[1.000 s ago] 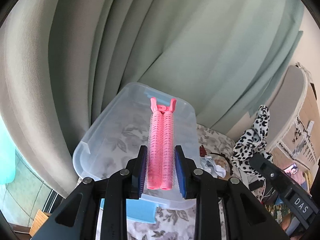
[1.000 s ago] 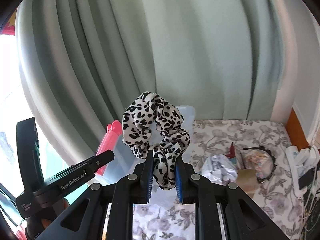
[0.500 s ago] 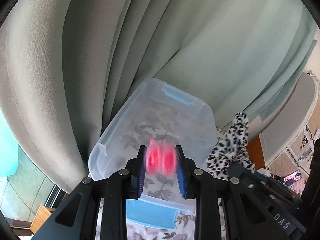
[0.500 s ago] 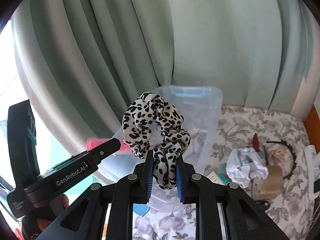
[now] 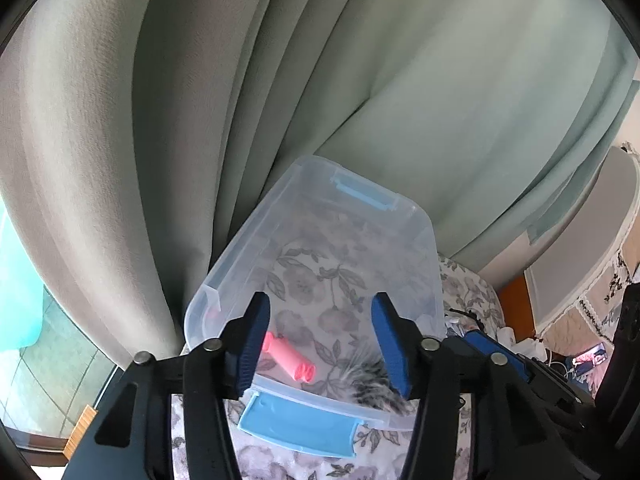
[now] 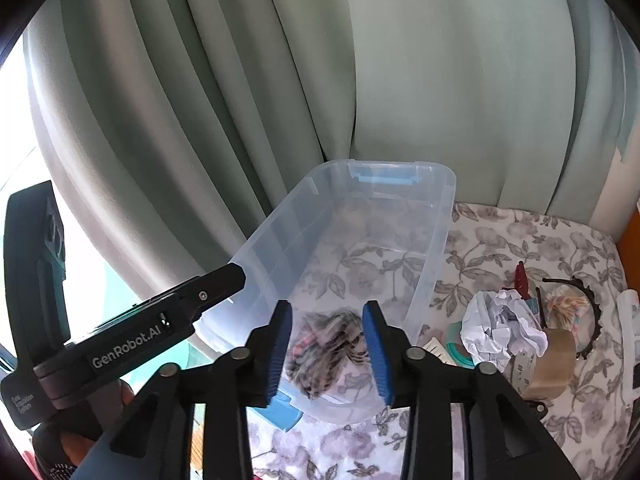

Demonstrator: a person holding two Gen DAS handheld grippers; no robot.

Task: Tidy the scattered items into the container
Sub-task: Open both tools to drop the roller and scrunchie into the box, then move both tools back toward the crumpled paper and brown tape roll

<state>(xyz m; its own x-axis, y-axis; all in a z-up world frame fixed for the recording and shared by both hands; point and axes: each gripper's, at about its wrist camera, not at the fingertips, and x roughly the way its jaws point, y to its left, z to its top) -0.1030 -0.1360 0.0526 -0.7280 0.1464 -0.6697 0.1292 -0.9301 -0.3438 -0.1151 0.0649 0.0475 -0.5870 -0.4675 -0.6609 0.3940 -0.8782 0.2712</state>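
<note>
A clear plastic bin (image 5: 424, 236) with blue latches stands on the floral cloth against the curtain; it also shows in the right wrist view (image 6: 440, 216). My left gripper (image 5: 320, 340) is open and empty above its near end. A pink hair roller clip (image 5: 288, 362) lies on the bin floor below it. My right gripper (image 6: 326, 344) is open and empty above the bin. The leopard-print scrunchie (image 6: 328, 348), blurred, is in the bin beneath it and also shows in the left wrist view (image 5: 372, 380).
Right of the bin on the floral cloth (image 6: 520, 240) lie crumpled white paper (image 6: 500, 328), a roll of brown tape (image 6: 548, 356), a black headband (image 6: 588, 320) and a red clip (image 6: 522, 280). Green curtains (image 6: 360, 80) hang close behind the bin.
Both grippers opened over the bin. The pink roller clip dropped from the left gripper and the scrunchie dropped from the right gripper into the bin.
</note>
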